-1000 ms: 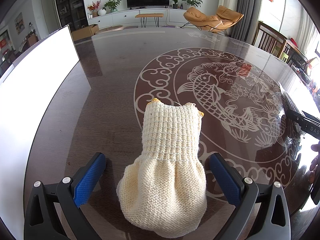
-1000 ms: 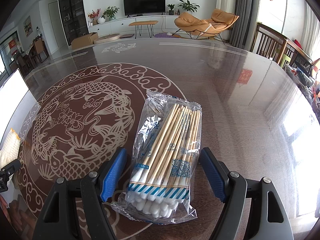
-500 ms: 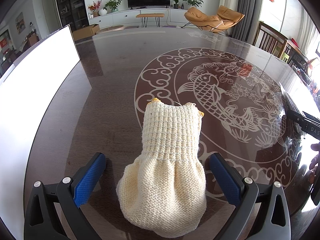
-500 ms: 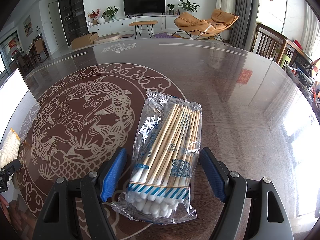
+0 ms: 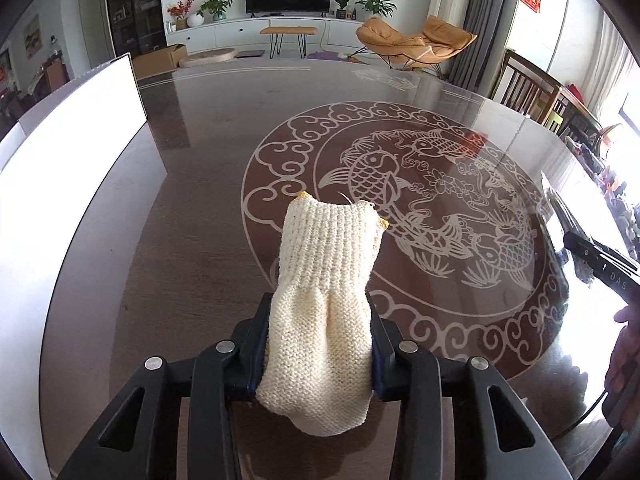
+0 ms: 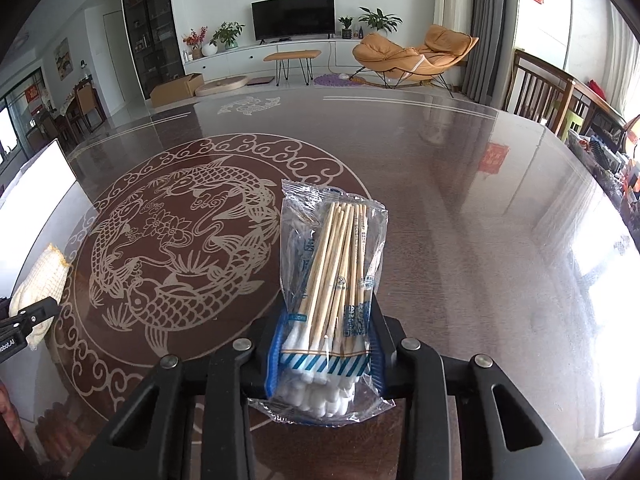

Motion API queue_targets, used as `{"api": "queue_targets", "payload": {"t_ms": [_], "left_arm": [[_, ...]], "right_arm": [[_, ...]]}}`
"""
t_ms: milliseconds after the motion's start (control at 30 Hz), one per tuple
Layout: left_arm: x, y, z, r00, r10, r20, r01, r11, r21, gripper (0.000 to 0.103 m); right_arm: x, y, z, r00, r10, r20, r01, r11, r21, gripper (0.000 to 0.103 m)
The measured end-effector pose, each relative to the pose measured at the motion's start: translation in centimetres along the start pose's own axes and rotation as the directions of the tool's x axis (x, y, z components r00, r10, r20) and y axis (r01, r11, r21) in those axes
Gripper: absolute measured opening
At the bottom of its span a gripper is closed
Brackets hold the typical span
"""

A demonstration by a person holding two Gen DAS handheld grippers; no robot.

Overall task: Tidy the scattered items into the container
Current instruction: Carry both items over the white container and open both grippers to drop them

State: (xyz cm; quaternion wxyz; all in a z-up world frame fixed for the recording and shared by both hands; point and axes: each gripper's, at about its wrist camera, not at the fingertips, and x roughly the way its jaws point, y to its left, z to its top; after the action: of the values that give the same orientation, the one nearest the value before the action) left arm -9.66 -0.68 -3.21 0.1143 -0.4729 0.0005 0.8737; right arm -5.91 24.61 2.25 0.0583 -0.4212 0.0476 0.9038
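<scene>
A cream knitted pouch lies on the dark table, and my left gripper has it between its blue pads, squeezing its lower half as the jaws are closing. A clear bag of cotton swabs sticks forward out of my right gripper. Those jaws are closing too, and the pads pinch the bag at its cotton-tip end. The white container stands along the table's left side, left of the pouch. In the right wrist view it shows at the far left, with the pouch beside it.
The glossy table carries a round fish pattern in its middle. Wooden chairs and clutter stand past the right edge. A person's hand holds the right gripper's handle at the right border of the left wrist view.
Both grippers went from wide open to closed on their items: the left on the knitted pouch, the right on the swab bag, which is now bunched narrower. The right view has shifted slightly.
</scene>
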Motion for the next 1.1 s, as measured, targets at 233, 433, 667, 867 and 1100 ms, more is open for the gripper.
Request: {"api": "queue_targets", "payload": {"t_ms": [233, 433, 667, 867, 1100], "left_arm": [[-4.1, 1.0, -1.0, 0.996, -0.075, 0.039, 0.079, 0.992, -0.099, 0.039], [-10.5, 6.7, 2.7, 0.992, -0.029, 0.126, 0.046, 0.989, -0.140, 0.039], [-16.6, 20.1, 9.3, 0.968, 0.197, 0.153, -0.166, 0.966, -0.196, 0.039], [-13.4, 31.0, 12.4, 0.966, 0.256, 0.044, -0.233, 0.927, -0.294, 0.039], [-4.9, 36.7, 12.2, 0.978, 0.196, -0.077, -0.211, 0.906, -0.368, 0.039]], "right_arm": [[-4.5, 5.5, -1.2, 0.989, 0.147, 0.010, -0.145, 0.986, -0.087, 0.034], [-6.6, 15.9, 1.8, 0.946, 0.325, 0.006, -0.317, 0.926, -0.204, 0.034], [-9.5, 33.3, 9.9, 0.848, 0.530, 0.005, -0.489, 0.787, -0.376, 0.034], [-6.9, 47.4, 14.7, 0.815, 0.576, -0.069, -0.538, 0.706, -0.461, 0.034], [2.3, 57.3, 15.1, 0.829, 0.500, -0.251, -0.557, 0.693, -0.459, 0.034]]}}
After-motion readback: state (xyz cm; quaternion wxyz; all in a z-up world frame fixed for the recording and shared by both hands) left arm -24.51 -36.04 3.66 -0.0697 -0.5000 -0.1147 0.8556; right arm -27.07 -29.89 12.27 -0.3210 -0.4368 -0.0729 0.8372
